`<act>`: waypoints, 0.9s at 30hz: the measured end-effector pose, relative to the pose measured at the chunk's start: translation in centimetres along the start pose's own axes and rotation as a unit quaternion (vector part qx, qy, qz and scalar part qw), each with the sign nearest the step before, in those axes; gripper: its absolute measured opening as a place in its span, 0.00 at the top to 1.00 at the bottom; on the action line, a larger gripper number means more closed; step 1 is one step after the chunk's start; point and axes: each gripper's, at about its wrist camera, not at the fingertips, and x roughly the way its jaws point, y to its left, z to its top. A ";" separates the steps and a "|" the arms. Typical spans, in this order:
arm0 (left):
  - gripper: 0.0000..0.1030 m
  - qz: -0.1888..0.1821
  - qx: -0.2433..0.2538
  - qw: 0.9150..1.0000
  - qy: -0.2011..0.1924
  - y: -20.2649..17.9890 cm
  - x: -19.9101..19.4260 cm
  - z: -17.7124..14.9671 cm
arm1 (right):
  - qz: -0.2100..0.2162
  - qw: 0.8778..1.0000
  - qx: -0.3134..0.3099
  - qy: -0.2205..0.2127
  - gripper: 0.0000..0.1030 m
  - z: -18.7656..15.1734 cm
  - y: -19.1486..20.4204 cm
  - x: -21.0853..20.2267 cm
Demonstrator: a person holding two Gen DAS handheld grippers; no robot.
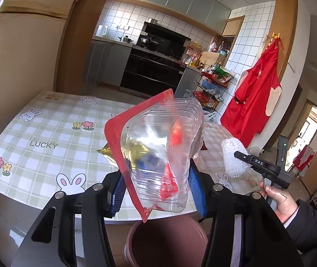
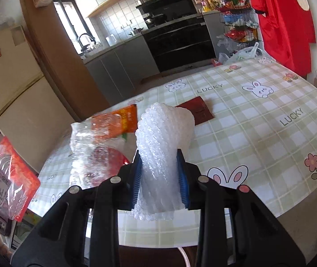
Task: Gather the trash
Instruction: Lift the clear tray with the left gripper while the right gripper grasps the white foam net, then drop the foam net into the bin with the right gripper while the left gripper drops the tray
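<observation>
- Left wrist view: left tool (image 1: 157,188) clamps a clear tray (image 1: 158,153) with a red film lid, raised above a brown bin (image 1: 166,242) at the tabletop (image 1: 47,133) edge.
- Right wrist view: right tool (image 2: 160,178) grips a white foam net (image 2: 160,155), squeezed between its blue pads (image 2: 137,178).
- On the tabletop: orange packet (image 2: 128,120), crumpled clear plastic (image 2: 84,153), dark red packet (image 2: 197,110).
</observation>
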 end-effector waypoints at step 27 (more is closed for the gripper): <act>0.51 -0.003 -0.017 1.000 0.003 -3.4 -7.9 -5.5 | 0.102 0.979 -0.132 0.113 0.69 -8.7 9.4 -7.5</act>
